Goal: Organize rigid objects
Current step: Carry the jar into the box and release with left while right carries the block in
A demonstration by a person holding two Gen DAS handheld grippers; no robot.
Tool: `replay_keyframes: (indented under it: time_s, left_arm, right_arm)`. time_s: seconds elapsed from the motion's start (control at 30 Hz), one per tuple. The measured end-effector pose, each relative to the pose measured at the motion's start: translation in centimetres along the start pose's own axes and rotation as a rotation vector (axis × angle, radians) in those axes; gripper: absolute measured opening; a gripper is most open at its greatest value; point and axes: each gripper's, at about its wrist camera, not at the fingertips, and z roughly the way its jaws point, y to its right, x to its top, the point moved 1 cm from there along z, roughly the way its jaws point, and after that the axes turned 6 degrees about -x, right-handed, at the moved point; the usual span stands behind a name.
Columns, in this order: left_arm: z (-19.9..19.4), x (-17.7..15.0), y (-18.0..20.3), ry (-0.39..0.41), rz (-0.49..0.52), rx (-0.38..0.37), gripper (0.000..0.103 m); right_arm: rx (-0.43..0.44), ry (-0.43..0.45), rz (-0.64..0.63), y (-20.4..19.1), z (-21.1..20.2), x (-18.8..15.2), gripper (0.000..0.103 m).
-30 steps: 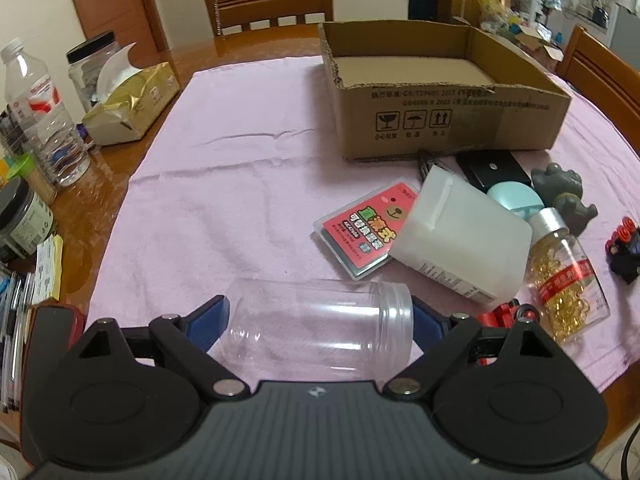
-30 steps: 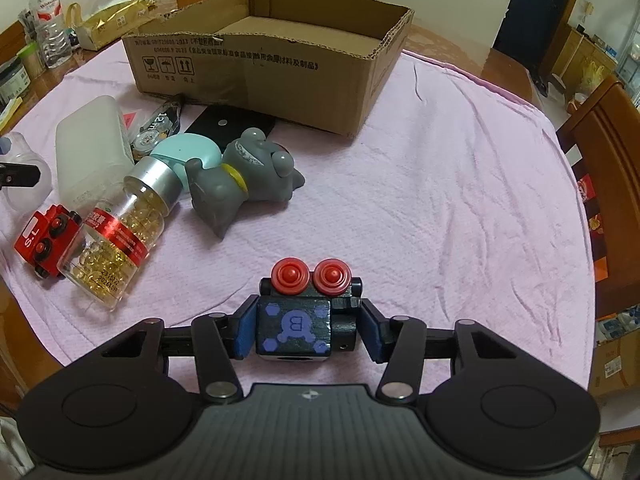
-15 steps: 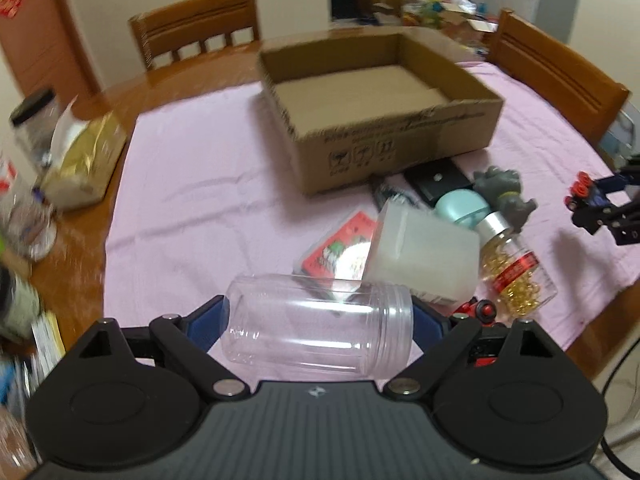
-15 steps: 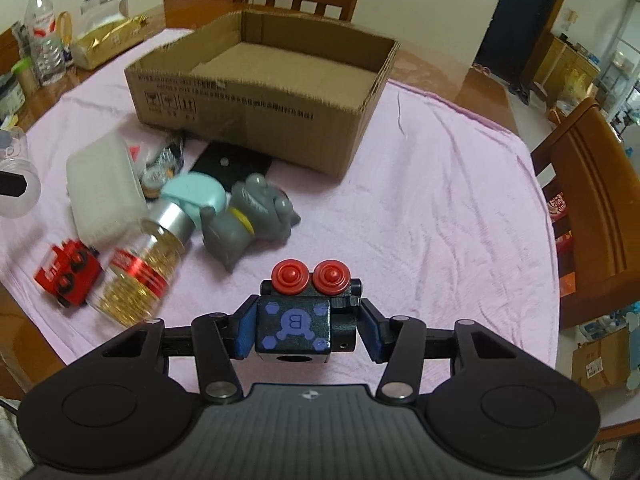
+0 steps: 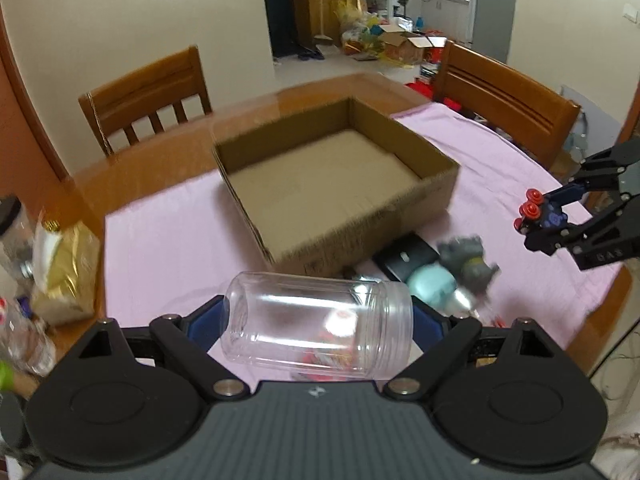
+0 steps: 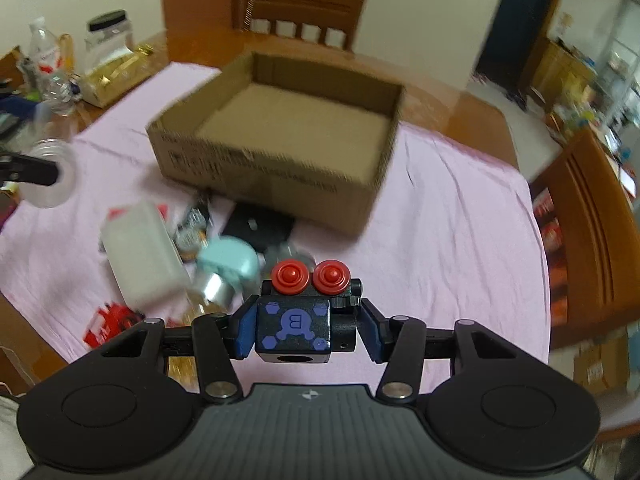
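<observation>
My left gripper (image 5: 318, 326) is shut on a clear plastic jar (image 5: 320, 320), held sideways in the air short of the open cardboard box (image 5: 436, 196). My right gripper (image 6: 306, 326) is shut on a black toy block with two red knobs (image 6: 296, 320), held above the pink cloth near the box (image 6: 264, 172). The right gripper and its toy show in the left wrist view (image 5: 544, 218) to the right of the box. The jar shows in the right wrist view (image 6: 52, 178) at far left. The box is empty inside.
On the pink cloth in front of the box lie a white plastic container (image 6: 140, 252), a teal round lid (image 6: 230, 262), a grey toy animal (image 5: 468, 258), a black flat case (image 5: 404, 260) and a red toy (image 6: 110, 320). Bottles and a gold pack (image 5: 60, 272) stand left. Chairs surround the table.
Both grippers have risen with their objects and moved toward the box. The loose items on the cloth now lie lower and farther below both cameras.
</observation>
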Motion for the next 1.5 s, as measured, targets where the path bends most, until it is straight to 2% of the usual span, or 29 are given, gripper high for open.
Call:
replay_keyframes:
  time_s: [0.2, 0.4, 0.6, 0.87, 1.0, 1.13, 1.5]
  left_arm:
    - [1.5, 4.1, 0.0, 0.027, 0.013, 0.014, 0.092]
    - [3.8, 8.2, -0.5, 0.057, 0.023, 0.017, 0.092]
    - [7.9, 11.8, -2.0, 0.049, -0.012, 0.022, 0.092]
    - [13.6, 14.9, -4.4, 0.039, -0.084, 0.058, 0.092]
    - [15.2, 15.1, -5.7, 0.043, -0.122, 0.110, 0.094]
    - [15.1, 14.4, -6.3, 0.031, -0.138, 0.124, 0.097]
    - [10.4, 10.9, -6.9, 0.050, -0.219, 0.121, 0.101]
  right_arm:
    - [0.050, 0.089, -0.051, 0.4, 0.0, 4.4, 0.056]
    - [0.080, 0.143, -0.069, 1.5, 0.7, 8.1, 0.056]
    - [0.095, 0.161, -0.064, 2.3, 2.7, 10.6, 0.056]
    - [0.101, 0.154, -0.055, 3.5, 5.6, 12.7, 0.056]
    - [0.104, 0.148, -0.053, 4.0, 6.6, 13.3, 0.056]
    - [0.104, 0.145, -0.052, 4.1, 7.3, 13.7, 0.056]
    - [0.100, 0.107, -0.062, 4.2, 9.6, 15.3, 0.056]
